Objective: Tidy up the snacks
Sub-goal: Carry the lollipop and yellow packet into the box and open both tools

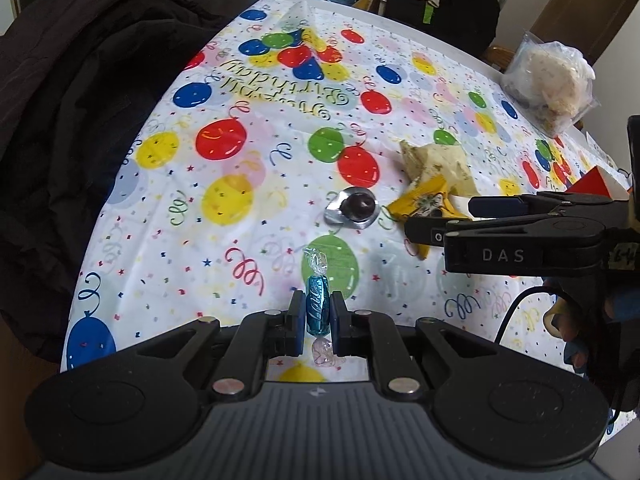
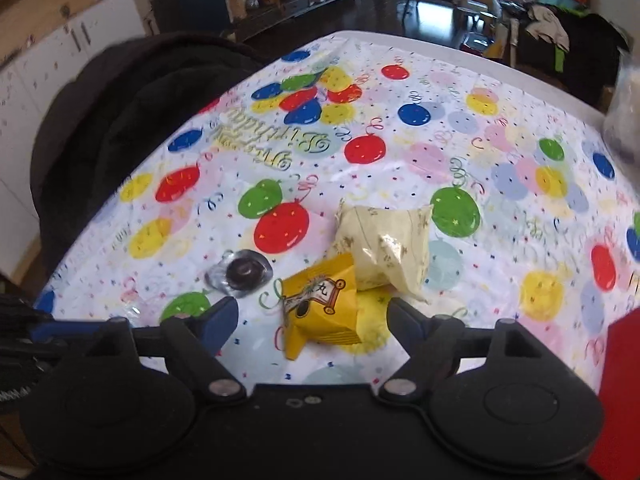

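My left gripper [image 1: 318,300] is shut on a blue twist-wrapped candy [image 1: 317,310], held upright above the balloon tablecloth [image 1: 168,264]. Beyond it lie a dark round candy in a clear wrapper [image 1: 354,208], a yellow packet [image 1: 420,202] and a cream packet [image 1: 436,164]. In the right wrist view my right gripper [image 2: 312,312] stands open, its fingers on either side of the yellow packet [image 2: 320,304] and clear of it. The cream packet [image 2: 384,248] leans on the yellow one, with the dark candy [image 2: 240,272] to the left. The right gripper [image 1: 440,219] shows side-on in the left wrist view.
A black coat [image 1: 60,140] covers the table's left side. A clear bag of pale food [image 1: 548,80] sits at the back right corner. A red box [image 2: 616,392] stands close on the right. Furniture and clutter fill the room behind the table.
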Tool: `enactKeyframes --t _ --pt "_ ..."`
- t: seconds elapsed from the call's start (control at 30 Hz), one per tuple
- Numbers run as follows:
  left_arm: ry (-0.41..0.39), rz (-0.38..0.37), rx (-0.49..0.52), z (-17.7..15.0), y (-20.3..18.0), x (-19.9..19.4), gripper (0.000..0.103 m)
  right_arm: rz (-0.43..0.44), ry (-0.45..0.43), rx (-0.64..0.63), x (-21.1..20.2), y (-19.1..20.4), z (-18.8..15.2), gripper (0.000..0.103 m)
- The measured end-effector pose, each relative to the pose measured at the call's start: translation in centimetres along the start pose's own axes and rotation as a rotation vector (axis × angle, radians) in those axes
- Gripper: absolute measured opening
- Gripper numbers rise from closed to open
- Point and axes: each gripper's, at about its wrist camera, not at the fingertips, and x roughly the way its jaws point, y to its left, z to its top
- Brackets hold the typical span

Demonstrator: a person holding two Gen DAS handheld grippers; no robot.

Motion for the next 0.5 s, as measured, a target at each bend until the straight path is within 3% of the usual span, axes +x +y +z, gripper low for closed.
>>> enactKeyframes --t 0.23,0.5 --pt "0.004 -0.002 0.001 0.2 0.5 0.3 0.012 -0.041 0.066 -0.063 1.9 1.0 0.4 0.068" --pt "0.011 -0.001 -0.003 0.4 0.9 0.4 0.012 -0.042 0.067 -0.084 2.5 1.5 0.7 0.052"
